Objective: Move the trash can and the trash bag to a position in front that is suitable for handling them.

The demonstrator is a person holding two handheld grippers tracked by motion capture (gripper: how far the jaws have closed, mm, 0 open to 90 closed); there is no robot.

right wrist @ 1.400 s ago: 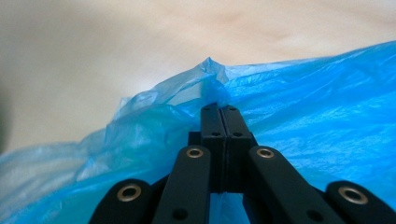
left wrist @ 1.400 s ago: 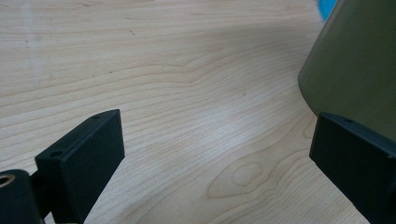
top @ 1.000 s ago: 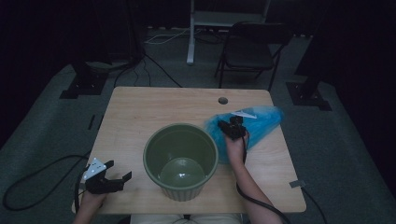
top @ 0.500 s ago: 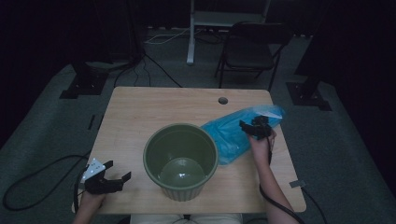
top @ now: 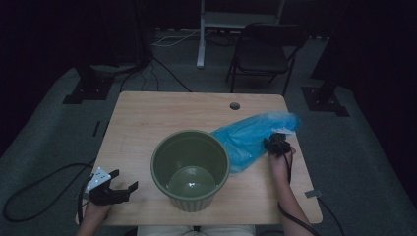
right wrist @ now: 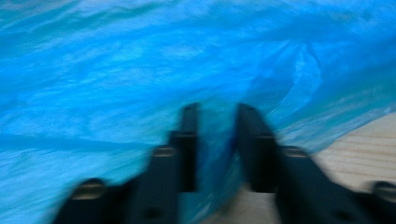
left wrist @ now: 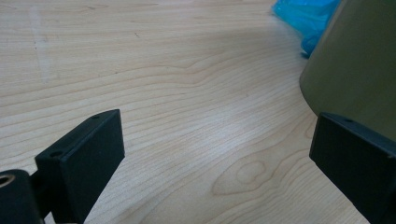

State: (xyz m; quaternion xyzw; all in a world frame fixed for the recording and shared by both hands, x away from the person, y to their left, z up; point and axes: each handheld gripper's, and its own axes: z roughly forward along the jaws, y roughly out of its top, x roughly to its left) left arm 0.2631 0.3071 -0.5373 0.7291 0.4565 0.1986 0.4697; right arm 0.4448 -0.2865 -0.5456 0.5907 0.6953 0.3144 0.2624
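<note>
Dim room, wooden table (top: 147, 123) lit from above. Green pot (top: 190, 166) stands near the front edge, centre. Blue plastic bag (top: 251, 135) lies toward the right edge, touching the pot. Right claw (top: 278, 144) has shifted rightward along the bag and its jaws have just been closing, film between them (a fresh grip, I judge, for opening it). Left claw (top: 114, 188) waits open, front left corner.

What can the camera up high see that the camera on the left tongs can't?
High view alone: the whole green pot with its inside, the right tongs at the blue bag, a chair and cables on the floor. Left gripper view alone: the left tongs close up, wide open over fine wood grain. Both: the wooden table, the pot's side and some blue bag.
</note>
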